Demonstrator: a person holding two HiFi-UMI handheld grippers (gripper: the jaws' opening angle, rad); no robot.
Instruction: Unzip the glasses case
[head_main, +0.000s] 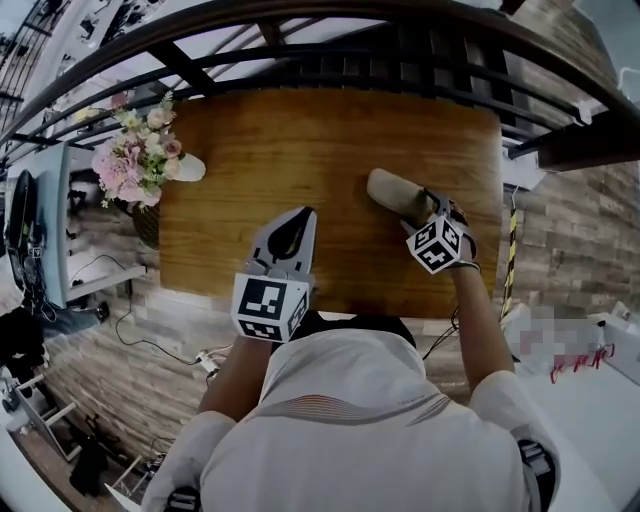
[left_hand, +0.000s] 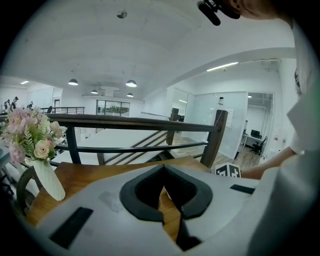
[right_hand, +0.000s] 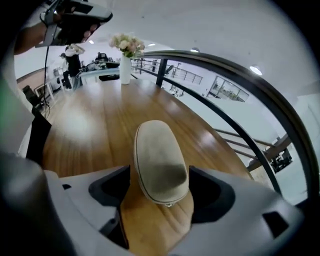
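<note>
Right gripper (right_hand: 160, 175) gapes wide, gripping nothing, straddling the near end of the beige glasses case (head_main: 395, 192) on the wooden table (head_main: 260, 140). Left gripper (left_hand: 163, 172) is pinched shut, empty, well aside. I'd steady the case body gently, then pinch the small zip pull (right_hand: 168, 203) and draw it along the seam.

Table (head_main: 300, 150) – honey-brown, long grain. On it, a beige case (right_hand: 159, 160); at its left edge, pink-and-cream flowers (head_main: 135, 160) in a white vase (head_main: 188, 168). Left gripper (left_hand: 163, 172) and right gripper (right_hand: 160, 187) – pale grey, black pads, black-and-white cubes (head_main: 268, 305).
</note>
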